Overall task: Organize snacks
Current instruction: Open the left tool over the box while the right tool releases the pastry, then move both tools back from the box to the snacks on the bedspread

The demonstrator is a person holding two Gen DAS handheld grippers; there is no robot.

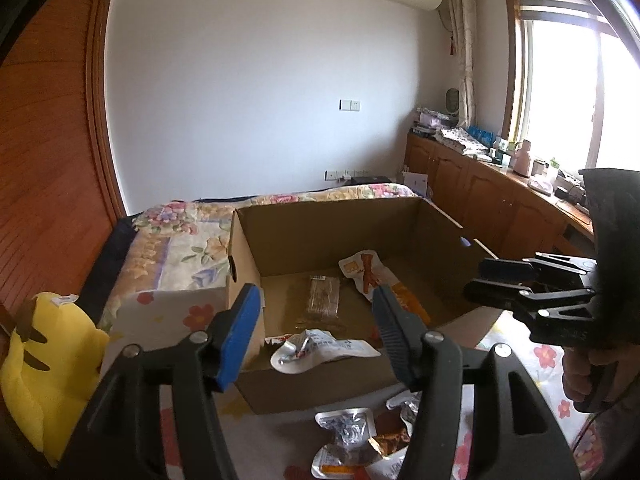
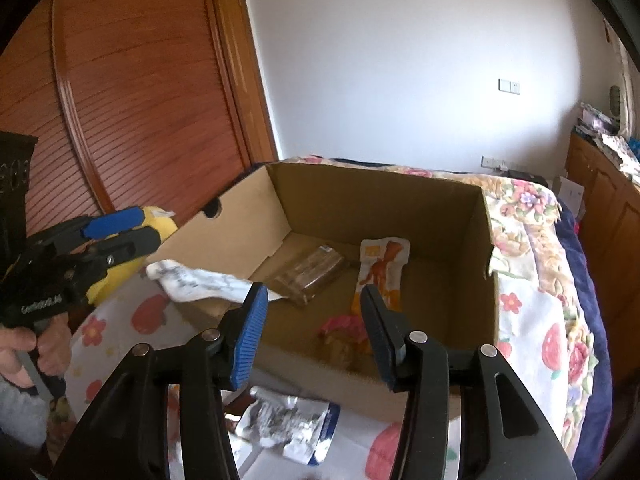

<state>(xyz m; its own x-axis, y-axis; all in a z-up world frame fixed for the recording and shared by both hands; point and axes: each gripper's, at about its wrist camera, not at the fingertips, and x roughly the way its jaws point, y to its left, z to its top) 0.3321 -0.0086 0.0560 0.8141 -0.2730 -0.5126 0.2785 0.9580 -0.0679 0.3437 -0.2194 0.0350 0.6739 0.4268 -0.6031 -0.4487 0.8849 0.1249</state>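
Note:
An open cardboard box (image 1: 320,232) (image 2: 380,196) sits on the flowered bed. Inside lie a brown clear-wrapped bar (image 1: 323,298) (image 2: 310,274), a white-and-orange packet (image 1: 370,276) (image 2: 380,268) and a pink packet (image 2: 344,328). A white silvery packet (image 1: 316,350) (image 2: 200,282) lies across the box's near rim. Several silver and brown packets (image 1: 352,436) (image 2: 288,428) lie on the bed in front of the box. My left gripper (image 1: 316,344) (image 2: 128,226) is open and empty, just above the rim packet. My right gripper (image 2: 314,332) (image 1: 492,280) is open and empty over the box's near edge.
A yellow plush toy (image 1: 44,364) (image 2: 132,248) lies left of the box. A wooden louvred wardrobe (image 2: 132,80) stands at the left. Wooden cabinets (image 1: 492,196) with clutter run along the right wall under a window. The bedspread (image 2: 536,280) extends right of the box.

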